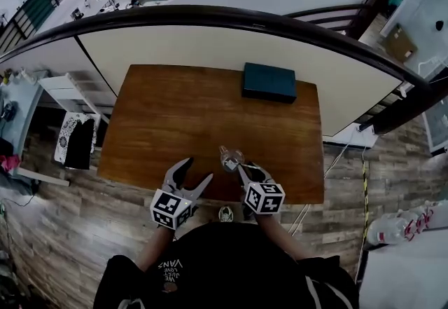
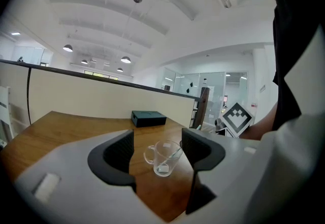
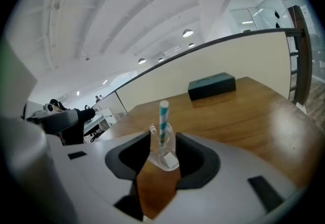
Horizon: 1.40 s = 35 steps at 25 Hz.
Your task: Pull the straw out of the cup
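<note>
A clear glass cup (image 1: 229, 158) with a handle stands near the front edge of the wooden table (image 1: 182, 111). A teal-and-white striped straw (image 3: 163, 119) rises out of the cup (image 3: 169, 159). My right gripper (image 3: 162, 149) has its jaws drawn in against the cup's sides, shut on it; in the head view the right gripper (image 1: 245, 167) sits just right of the cup. My left gripper (image 2: 158, 149) is open and holds nothing. It points at the cup (image 2: 162, 159) and the leaning straw (image 2: 173, 156) from a short way off, and shows as the left gripper (image 1: 199, 169) left of the cup.
A dark teal box (image 1: 269, 82) lies at the table's far right, also visible as the box (image 2: 149, 118) and the box (image 3: 212, 86). A curved railing and low wall run behind the table. The person's body is close to the front edge.
</note>
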Each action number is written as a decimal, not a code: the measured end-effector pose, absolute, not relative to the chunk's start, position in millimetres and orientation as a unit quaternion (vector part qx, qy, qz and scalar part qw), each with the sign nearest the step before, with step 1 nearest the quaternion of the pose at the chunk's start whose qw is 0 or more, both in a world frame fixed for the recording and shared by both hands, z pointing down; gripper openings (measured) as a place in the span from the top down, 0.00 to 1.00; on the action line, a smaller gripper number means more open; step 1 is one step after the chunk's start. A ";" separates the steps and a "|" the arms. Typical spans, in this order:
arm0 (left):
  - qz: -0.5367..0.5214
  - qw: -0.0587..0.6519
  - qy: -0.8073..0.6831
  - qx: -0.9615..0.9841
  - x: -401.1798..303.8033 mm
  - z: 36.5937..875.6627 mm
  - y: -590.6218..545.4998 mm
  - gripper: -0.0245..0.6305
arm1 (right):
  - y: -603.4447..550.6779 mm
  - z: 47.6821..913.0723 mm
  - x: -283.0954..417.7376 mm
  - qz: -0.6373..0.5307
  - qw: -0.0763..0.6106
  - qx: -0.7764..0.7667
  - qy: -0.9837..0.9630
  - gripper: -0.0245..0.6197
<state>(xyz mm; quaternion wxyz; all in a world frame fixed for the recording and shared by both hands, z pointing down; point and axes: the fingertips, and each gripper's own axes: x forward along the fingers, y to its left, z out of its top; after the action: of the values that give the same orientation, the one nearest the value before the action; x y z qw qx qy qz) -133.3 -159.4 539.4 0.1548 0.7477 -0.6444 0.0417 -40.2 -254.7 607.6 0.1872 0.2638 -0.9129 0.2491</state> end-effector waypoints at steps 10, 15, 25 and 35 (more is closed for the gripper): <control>0.035 0.168 -0.668 0.724 -129.6 549.4 -178.5 0.54 | -281.9 588.3 -51.0 0.224 0.176 0.220 -0.933 0.91; 0.031 0.165 -0.676 0.717 -131.7 546.3 -185.5 0.54 | -287.1 565.6 -58.1 0.222 0.157 0.184 -0.945 0.91; 0.036 0.170 -0.638 0.750 -143.4 544.3 -196.0 0.54 | -288.6 547.3 -60.9 0.225 0.140 0.220 -0.939 0.91; 0.045 0.149 -0.569 0.808 -169.4 532.1 -199.3 0.54 | -273.7 527.3 -58.4 0.223 0.117 0.317 -0.915 0.91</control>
<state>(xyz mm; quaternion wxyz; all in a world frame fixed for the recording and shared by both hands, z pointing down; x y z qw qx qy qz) -169.4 -199.3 532.1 0.1485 0.8078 -0.5686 0.0446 -58.4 -273.7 527.3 0.1168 0.3166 -0.9146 0.2228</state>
